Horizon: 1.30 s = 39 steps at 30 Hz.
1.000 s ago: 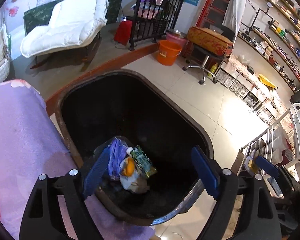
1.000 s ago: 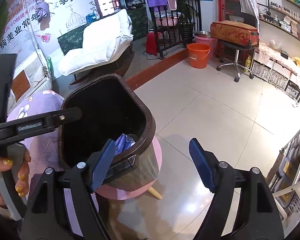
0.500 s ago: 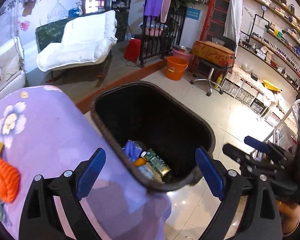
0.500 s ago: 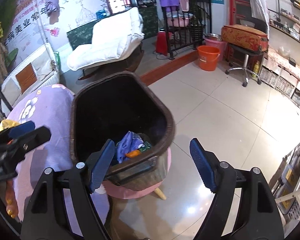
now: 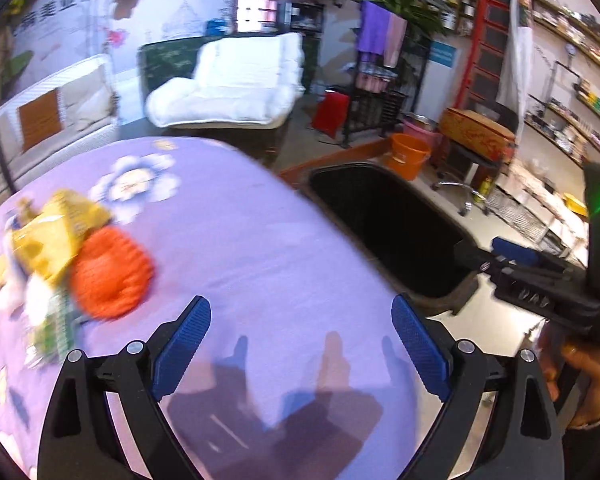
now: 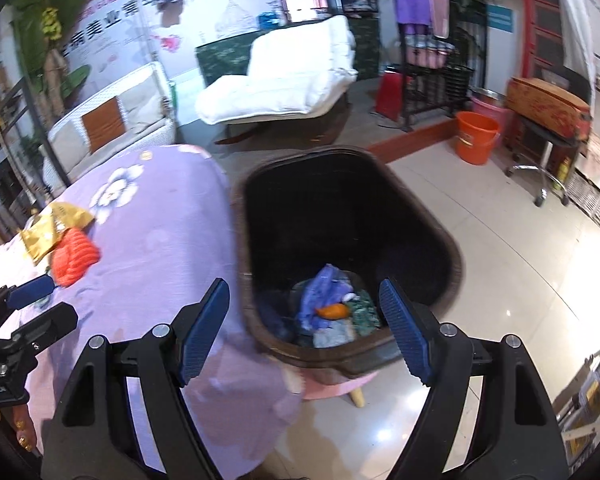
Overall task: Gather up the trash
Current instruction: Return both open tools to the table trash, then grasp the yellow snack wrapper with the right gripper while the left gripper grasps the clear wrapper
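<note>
Left wrist view: left tool (image 5: pixel 301 344) just widened, empty above purple cloth (image 5: pixel 260 240); right tool (image 6: pixel 304 328) spread, empty.

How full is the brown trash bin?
Mostly empty: the brown trash bin holds only a small pile of trash at its bottom, with dark walls bare above.

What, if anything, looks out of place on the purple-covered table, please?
Litter sits on the purple cover near its far left: a yellow wrapper beside an orange knitted thing, outside the bin.

A white padded lounger (image 6: pixel 284 80) stands behind, an orange bucket (image 6: pixel 476 136) beside a wheeled stool (image 6: pixel 548 128).
</note>
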Motion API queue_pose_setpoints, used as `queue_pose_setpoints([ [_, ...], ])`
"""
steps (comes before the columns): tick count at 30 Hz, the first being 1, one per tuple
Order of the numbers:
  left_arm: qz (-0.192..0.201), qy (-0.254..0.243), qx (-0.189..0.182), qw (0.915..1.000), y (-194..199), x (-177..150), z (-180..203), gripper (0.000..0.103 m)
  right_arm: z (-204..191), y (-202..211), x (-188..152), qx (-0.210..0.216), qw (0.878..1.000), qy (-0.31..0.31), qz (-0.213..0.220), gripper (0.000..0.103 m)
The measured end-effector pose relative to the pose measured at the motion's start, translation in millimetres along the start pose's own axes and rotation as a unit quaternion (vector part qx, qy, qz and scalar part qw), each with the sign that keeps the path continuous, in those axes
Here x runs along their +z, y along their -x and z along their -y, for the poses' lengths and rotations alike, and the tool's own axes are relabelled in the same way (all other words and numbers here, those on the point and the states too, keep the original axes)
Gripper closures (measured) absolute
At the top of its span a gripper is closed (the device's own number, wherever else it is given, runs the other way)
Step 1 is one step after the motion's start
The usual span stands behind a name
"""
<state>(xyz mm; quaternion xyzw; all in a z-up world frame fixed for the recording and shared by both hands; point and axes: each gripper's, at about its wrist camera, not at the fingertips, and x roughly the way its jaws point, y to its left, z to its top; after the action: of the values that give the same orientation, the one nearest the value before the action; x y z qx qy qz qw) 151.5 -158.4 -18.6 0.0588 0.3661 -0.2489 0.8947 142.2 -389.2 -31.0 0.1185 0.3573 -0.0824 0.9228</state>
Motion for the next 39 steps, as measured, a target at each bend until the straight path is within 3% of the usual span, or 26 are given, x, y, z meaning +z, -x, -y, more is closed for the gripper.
queue_pose_setpoints([
  [7, -0.001, 0.026, 0.086, 0.9959, 24, -20, -54, 0.012, -43, -5, -4, 0.037, 0.998, 0.041, -0.012, 0.026],
  [13, -0.005, 0.058, 0.128, 0.9901, 34, -31, -99, 0.012, -81, -5, -3, 0.072, 0.995, 0.072, -0.018, 0.026],
  [21, -0.040, 0.119, 0.114, 0.9855, 20, -31, -155, 0.012, -129, -1, -6, 0.109, 0.988, 0.111, -0.022, 0.026],
  [23, -0.049, 0.120, 0.114, 0.9849, 12, -30, -163, 0.018, -138, 0, -9, 0.115, 0.986, 0.118, -0.024, 0.026],
  [27, -0.063, 0.151, 0.100, 0.9813, 8, -36, -177, 0.044, -148, 0, -12, 0.119, 0.984, 0.127, -0.028, 0.026],
  [34, -0.037, 0.179, 0.093, 0.9787, 33, -48, -179, 0.078, -160, -7, -12, 0.129, 0.981, 0.137, -0.039, 0.026],
  [39, -0.015, 0.181, 0.110, 0.9772, 50, -54, -180, 0.093, -182, -8, -8, 0.149, 0.976, 0.158, -0.036, 0.026],
])
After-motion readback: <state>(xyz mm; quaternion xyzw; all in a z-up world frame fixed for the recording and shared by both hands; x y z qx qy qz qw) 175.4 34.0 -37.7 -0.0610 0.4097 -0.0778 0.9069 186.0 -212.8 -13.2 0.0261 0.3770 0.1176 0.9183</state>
